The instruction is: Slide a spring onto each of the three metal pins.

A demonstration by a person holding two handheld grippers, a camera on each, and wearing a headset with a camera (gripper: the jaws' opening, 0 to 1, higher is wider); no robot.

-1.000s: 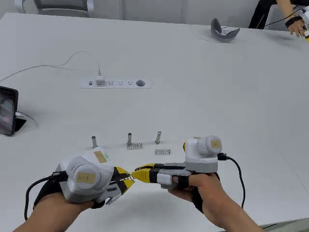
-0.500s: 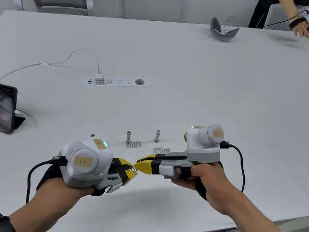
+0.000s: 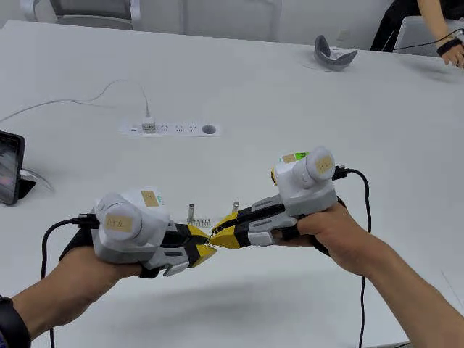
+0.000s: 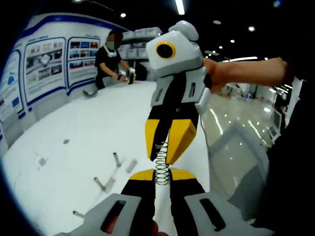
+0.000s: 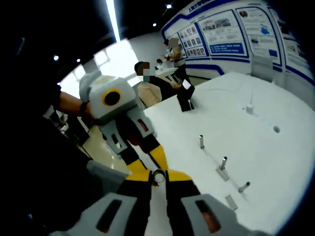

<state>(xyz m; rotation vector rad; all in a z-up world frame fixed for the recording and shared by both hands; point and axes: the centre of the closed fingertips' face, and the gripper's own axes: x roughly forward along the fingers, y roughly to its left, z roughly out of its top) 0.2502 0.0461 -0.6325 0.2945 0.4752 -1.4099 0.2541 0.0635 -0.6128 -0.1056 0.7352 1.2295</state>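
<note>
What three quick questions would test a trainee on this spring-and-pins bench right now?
1. True or false: one of the three pins already wears a spring.
2. How many loose springs lie on the table? A one, B two, C four.
3. Fill in: the left gripper and the right gripper meet tip to tip, both clamping one ___.
Key: 1 false; 2 B; 3 spring.

White table [image 3: 290,94]; blue-trimmed wall panels [image 5: 221,24]; ceiling strip lights [image 4: 180,6].
</note>
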